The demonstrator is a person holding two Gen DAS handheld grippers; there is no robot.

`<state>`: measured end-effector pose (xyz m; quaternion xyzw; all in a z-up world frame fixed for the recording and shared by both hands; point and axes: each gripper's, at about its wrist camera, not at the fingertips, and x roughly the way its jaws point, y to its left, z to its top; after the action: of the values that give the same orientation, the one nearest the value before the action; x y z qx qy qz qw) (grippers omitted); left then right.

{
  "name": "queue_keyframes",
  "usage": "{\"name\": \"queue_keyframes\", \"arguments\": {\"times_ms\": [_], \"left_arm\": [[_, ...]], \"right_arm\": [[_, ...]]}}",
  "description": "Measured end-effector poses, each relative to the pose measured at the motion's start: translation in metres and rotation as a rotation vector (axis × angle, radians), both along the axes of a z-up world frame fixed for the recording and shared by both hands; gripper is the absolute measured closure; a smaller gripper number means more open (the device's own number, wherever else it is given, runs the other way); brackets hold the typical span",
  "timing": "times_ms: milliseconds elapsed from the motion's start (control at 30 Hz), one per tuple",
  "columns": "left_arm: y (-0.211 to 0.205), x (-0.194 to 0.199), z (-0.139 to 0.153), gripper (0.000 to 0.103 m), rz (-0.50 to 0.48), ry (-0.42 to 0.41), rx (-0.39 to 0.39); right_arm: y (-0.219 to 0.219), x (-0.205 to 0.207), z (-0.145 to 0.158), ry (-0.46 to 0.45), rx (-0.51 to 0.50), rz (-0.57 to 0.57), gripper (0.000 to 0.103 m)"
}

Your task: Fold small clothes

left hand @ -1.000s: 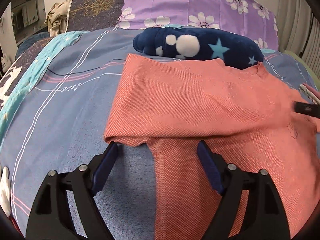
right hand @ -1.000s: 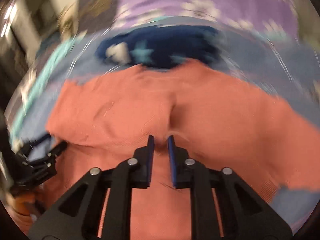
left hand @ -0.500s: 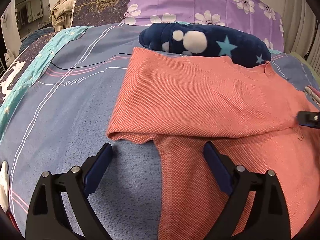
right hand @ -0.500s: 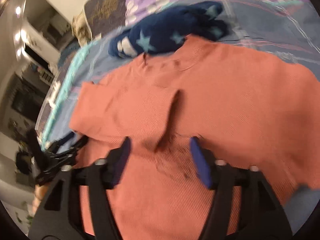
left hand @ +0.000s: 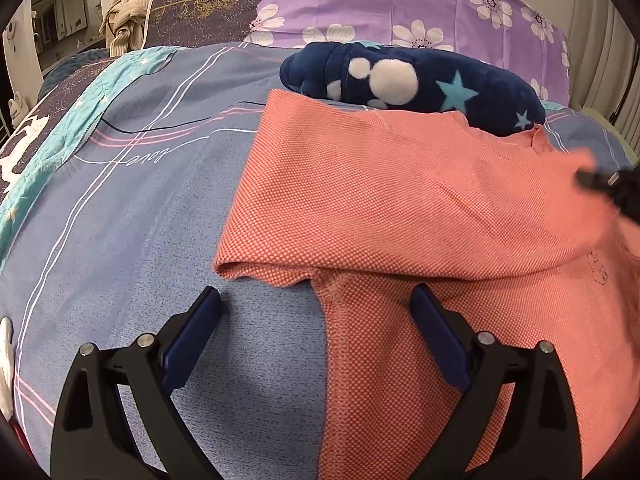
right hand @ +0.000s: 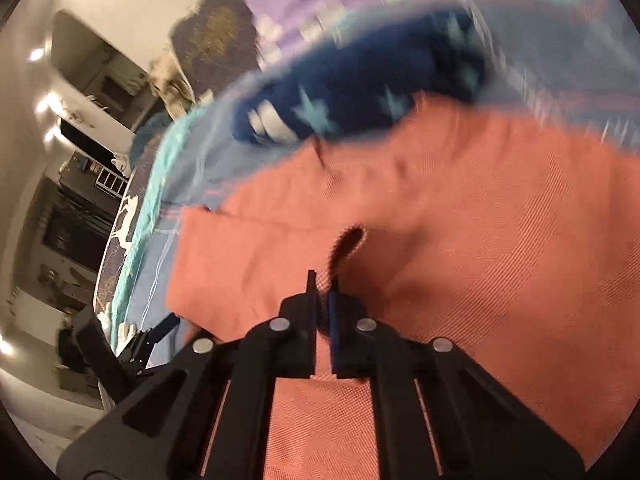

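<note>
Spread over the bed is a blue striped duvet [left hand: 120,220] with a purple flowered pillow [left hand: 400,4] at its head, and on it lies a coral knit shirt [left hand: 400,200], one sleeve folded across its body, its collar edge touching a navy star-patterned fleece garment [left hand: 420,84]. Left tool [left hand: 316,312] hovers with its jaws wide apart and still opening, one blue pad above the duvet and one above the shirt, gripping nothing. Right tool [right hand: 322,280] has its jaws together, apparently pinching a raised fold of the shirt, though blur leaves that uncertain.
</note>
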<state>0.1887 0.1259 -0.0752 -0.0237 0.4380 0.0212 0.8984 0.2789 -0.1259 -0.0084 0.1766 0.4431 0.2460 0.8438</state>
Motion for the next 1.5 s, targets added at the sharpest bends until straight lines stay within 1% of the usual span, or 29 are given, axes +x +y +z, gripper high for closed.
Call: {"name": "queue_keyframes", "arguments": {"times_ms": [67, 133, 200, 233, 300, 333, 367, 433, 500, 533, 567, 633, 700, 733, 767, 800, 833, 900, 1000, 1067, 1167, 1233, 1267, 1300, 1333, 1367, 1433, 1467, 1500], "left_arm": [[0.000, 0.000, 0.000, 0.007, 0.000, -0.001, 0.001], [0.001, 0.000, 0.000, 0.007, 0.001, 0.000, 0.001], [0.000, 0.000, 0.000, 0.006, 0.002, 0.001, 0.005], [0.000, 0.000, 0.000, 0.006, 0.002, 0.001, 0.008], [-0.001, 0.000, 0.000, 0.006, 0.002, 0.002, 0.014], [-0.001, 0.000, 0.001, 0.006, 0.004, 0.002, 0.014], [0.000, 0.000, 0.001, 0.006, 0.007, 0.002, 0.013], [0.002, 0.000, 0.004, 0.008, 0.021, -0.001, 0.012], [0.007, 0.000, 0.009, 0.018, 0.053, -0.017, 0.016], [0.010, 0.000, 0.012, 0.030, 0.071, -0.030, 0.017], [0.016, 0.001, 0.016, 0.035, 0.094, -0.048, 0.017], [0.026, 0.003, 0.019, 0.035, 0.115, -0.058, -0.036], [0.033, 0.007, 0.015, 0.035, 0.141, -0.044, -0.072], [0.035, 0.007, 0.011, 0.035, 0.145, -0.034, -0.086], [0.038, 0.008, 0.007, 0.035, 0.150, -0.026, -0.102], [0.041, 0.006, 0.004, 0.034, 0.155, -0.026, -0.127], [0.044, 0.005, 0.005, 0.034, 0.157, -0.032, -0.144], [0.044, 0.002, 0.007, 0.034, 0.152, -0.032, -0.143], [0.035, -0.009, 0.020, 0.034, 0.147, -0.055, -0.115], [0.027, -0.018, 0.036, 0.036, 0.134, -0.106, -0.103], [0.005, -0.026, 0.064, 0.044, 0.043, -0.174, -0.104], [-0.016, -0.023, 0.077, 0.044, -0.037, -0.198, -0.110], [-0.029, -0.018, 0.079, 0.044, -0.082, -0.203, -0.112], [-0.039, -0.012, 0.079, 0.044, -0.104, -0.203, -0.105], [-0.049, -0.005, 0.078, 0.044, -0.124, -0.199, -0.098], [-0.061, 0.005, 0.072, 0.044, -0.157, -0.186, -0.107], [-0.076, 0.024, 0.055, 0.044, -0.193, -0.133, -0.144], [-0.082, 0.030, 0.046, 0.044, -0.192, -0.100, -0.143], [-0.089, 0.038, 0.029, 0.043, -0.194, -0.044, -0.129]], "right_arm": [[-0.015, -0.010, 0.021, -0.070, -0.033, -0.039, 0.099], [-0.037, -0.016, 0.035, -0.124, -0.124, -0.119, 0.099], [-0.058, -0.014, 0.034, -0.122, -0.178, -0.172, 0.099], [-0.071, -0.007, 0.024, -0.076, -0.177, -0.173, 0.097], [-0.081, 0.001, 0.005, -0.006, -0.178, -0.158, 0.089], [-0.085, 0.000, -0.003, 0.010, -0.186, -0.166, 0.075], [-0.088, -0.003, -0.006, 0.011, -0.196, -0.182, 0.068], [-0.092, -0.012, -0.008, 0.002, -0.191, -0.181, 0.067], [-0.095, -0.022, -0.007, -0.014, -0.174, -0.161, 0.066], [-0.093, -0.027, -0.006, -0.020, -0.171, -0.151, 0.066], [-0.091, -0.032, -0.006, -0.028, -0.161, -0.128, 0.066], [-0.083, -0.038, -0.010, -0.018, -0.138, -0.070, 0.066], [-0.077, -0.040, -0.018, 0.010, -0.139, -0.041, 0.060], [-0.075, -0.039, -0.028, 0.038, -0.171, -0.048, 0.056], [-0.075, -0.037, -0.037, 0.067, -0.198, -0.061, 0.056], [-0.077, -0.037, -0.045, 0.085, -0.202, -0.076, 0.060], [-0.084, -0.040, -0.047, 0.083, -0.170, -0.095, 0.065], [-0.093, -0.048, -0.043, 0.086, -0.123, -0.109, 0.065], [-0.114, -0.073, -0.025, 0.024, -0.122, -0.158, 0.064], [-0.139, -0.093, -0.011, -0.036, -0.173, -0.234, 0.060], [-0.187, -0.120, 0.005, -0.092, -0.320, -0.437, 0.060], [-0.223, -0.134, 0.014, -0.111, -0.410, -0.589, 0.060], [-0.240, -0.137, 0.016, -0.103, -0.464, -0.655, 0.060], [-0.256, -0.140, 0.016, -0.085, -0.489, -0.714, 0.060], [-0.279, -0.144, 0.015, -0.058, -0.442, -0.781, 0.058], [-0.299, -0.149, 0.011, -0.035, -0.352, -0.818, 0.058], [-0.336, -0.156, -0.001, 0.008, -0.121, -0.873, 0.057], [-0.347, -0.158, -0.006, 0.024, -0.058, -0.894, 0.057], [-0.355, -0.158, -0.011, 0.035, -0.013, -0.912, 0.056]]}}
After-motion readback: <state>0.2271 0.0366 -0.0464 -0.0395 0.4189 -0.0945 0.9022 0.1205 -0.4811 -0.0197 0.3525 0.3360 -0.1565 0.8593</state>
